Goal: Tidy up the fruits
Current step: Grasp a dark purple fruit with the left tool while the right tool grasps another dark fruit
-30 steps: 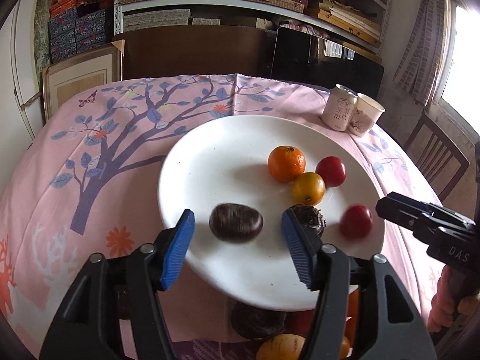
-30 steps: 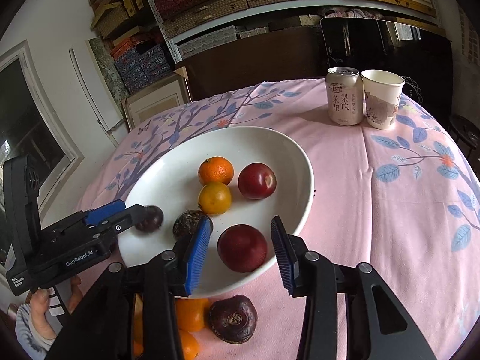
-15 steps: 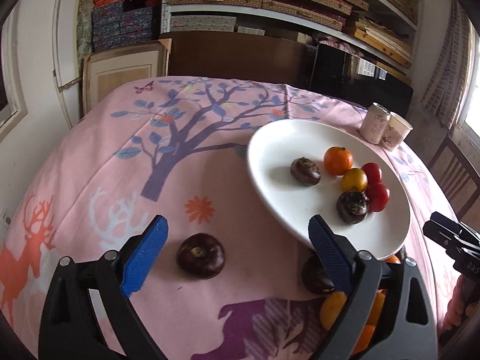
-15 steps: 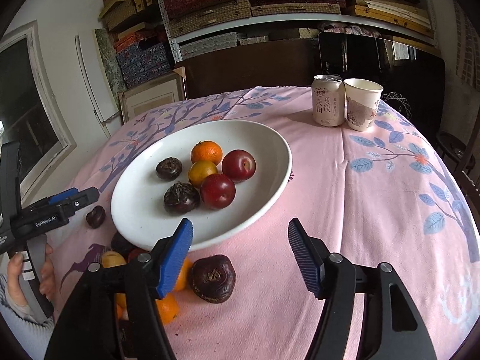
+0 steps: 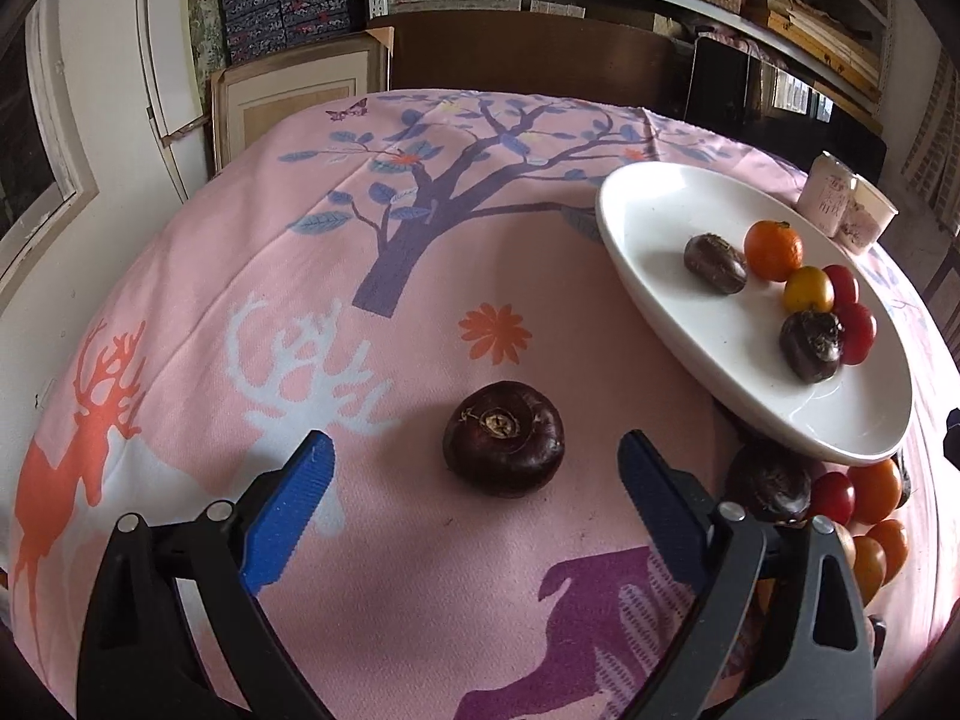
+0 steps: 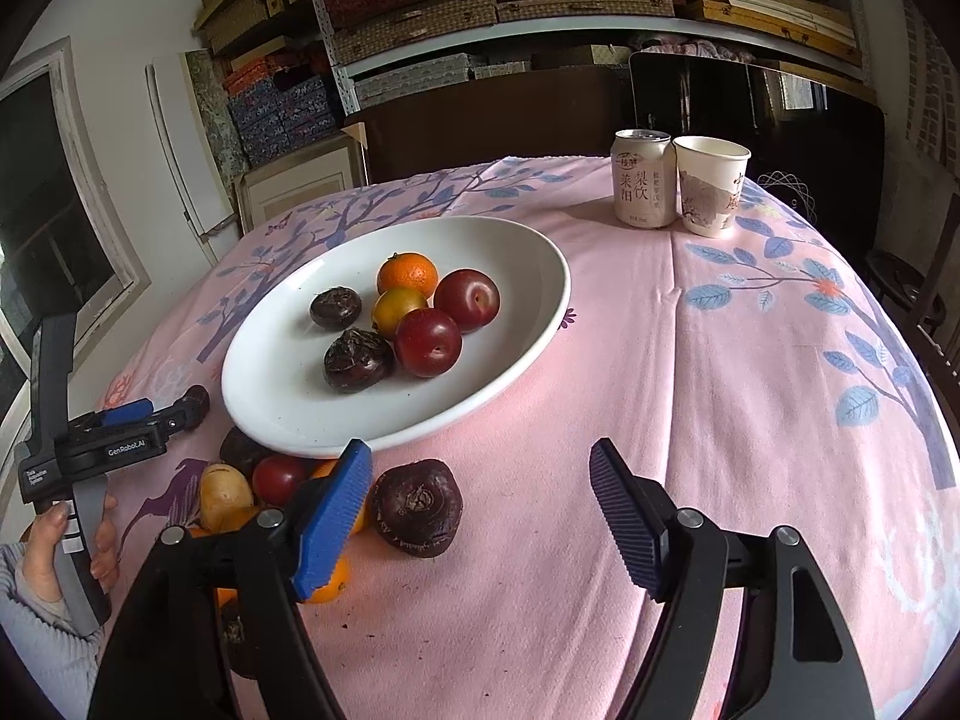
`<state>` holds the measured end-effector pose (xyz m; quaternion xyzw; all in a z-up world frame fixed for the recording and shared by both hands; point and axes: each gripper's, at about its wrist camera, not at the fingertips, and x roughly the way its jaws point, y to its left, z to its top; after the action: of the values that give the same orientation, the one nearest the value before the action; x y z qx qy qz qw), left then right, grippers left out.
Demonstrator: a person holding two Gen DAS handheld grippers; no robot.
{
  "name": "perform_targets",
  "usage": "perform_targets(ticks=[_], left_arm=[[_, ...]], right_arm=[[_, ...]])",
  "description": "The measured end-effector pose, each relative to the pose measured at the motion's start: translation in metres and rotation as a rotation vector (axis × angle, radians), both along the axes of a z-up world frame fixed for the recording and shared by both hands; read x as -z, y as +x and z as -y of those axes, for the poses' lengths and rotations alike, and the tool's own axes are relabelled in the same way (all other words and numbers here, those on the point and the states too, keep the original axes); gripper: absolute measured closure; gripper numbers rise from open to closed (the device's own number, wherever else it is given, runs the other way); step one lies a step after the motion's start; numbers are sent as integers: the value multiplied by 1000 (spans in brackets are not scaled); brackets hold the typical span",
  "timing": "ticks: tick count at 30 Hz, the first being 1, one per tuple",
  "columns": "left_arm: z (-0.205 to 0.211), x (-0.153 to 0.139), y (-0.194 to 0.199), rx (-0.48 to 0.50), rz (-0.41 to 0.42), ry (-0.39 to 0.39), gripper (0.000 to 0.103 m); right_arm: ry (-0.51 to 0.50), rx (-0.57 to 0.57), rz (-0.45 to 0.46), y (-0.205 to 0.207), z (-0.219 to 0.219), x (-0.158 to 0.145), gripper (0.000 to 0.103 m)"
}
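Note:
A white plate [image 5: 654,222] [image 6: 516,252] on the pink cloth holds an orange [image 6: 408,273], a yellow fruit [image 6: 397,309], two red plums [image 6: 428,341] and two dark water chestnuts [image 6: 359,359]. My left gripper [image 5: 474,474] is open, its jaws on either side of a loose dark water chestnut [image 5: 503,438] on the cloth, not touching it. My right gripper [image 6: 480,489] is open and empty; another dark water chestnut [image 6: 417,506] lies just right of its left finger. A pile of loose fruit [image 6: 252,489] [image 5: 852,498] lies by the plate's near edge.
A drink can [image 6: 642,179] and a paper cup [image 6: 711,185] stand at the far right of the table. A chair back [image 6: 918,294] is at the right edge. Shelves of boxes and a dark cabinet stand behind the table.
My left gripper has swung left off the plate and come down around the loose water chestnut on the cloth. My right gripper has drawn back from the plate and opened wider, leaving a red plum there.

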<state>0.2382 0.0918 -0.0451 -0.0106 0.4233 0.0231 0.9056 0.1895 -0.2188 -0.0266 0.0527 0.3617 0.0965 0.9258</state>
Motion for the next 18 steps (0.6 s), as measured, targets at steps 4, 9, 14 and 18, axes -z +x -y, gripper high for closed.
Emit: perform_targets(ticks=[4,9,14,18], left_arm=[[-3,7,7,15,-32,-38,11],[-4,9,12,24,-38,-52,20],[6,7,10,72,-29,-27,46],[13,7,8,96,-28,-14,50]], right_arm=[[-19,-10,-15,1,-4,4,27],[-50,-24,-46,2,-10,11,27],[-88,-52,-60,0,-19,19,27],[-96,-65,-72,3,-23,23,29]])
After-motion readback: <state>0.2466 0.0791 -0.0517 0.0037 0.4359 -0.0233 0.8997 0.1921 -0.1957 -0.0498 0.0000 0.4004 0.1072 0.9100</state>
